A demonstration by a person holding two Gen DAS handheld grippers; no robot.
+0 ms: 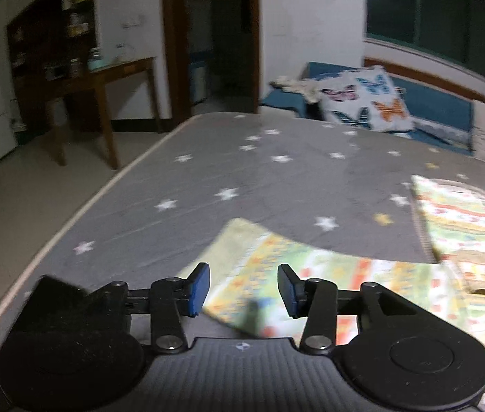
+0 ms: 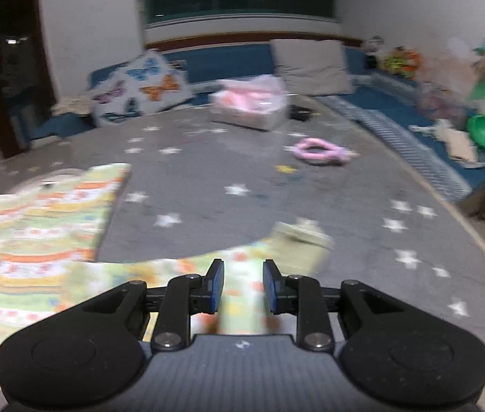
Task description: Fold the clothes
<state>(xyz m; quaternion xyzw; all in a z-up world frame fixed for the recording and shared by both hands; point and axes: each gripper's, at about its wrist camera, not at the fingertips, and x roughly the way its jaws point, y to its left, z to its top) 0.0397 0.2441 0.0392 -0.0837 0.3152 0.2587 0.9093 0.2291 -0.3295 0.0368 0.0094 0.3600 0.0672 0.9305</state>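
A light garment printed in green, orange and yellow stripes lies spread on the grey star-patterned bed cover (image 1: 242, 171). In the left wrist view one sleeve of the garment (image 1: 259, 254) lies below my left gripper (image 1: 243, 290). Its blue pads stand well apart and touch no cloth. In the right wrist view the garment's body (image 2: 36, 226) lies at the left. The other sleeve (image 2: 242, 288) runs between the pads of my right gripper (image 2: 243, 286), which look closed against it. Its pale green cuff (image 2: 302, 243) sticks out blurred beyond the fingertips.
A butterfly pillow (image 1: 366, 103) and blue cushions line the bed's far edge. On the cover lie a pink ring toy (image 2: 318, 149) and a clear bag of pink things (image 2: 252, 103). A wooden table (image 1: 105, 79) stands on the floor at left, past the bed's edge.
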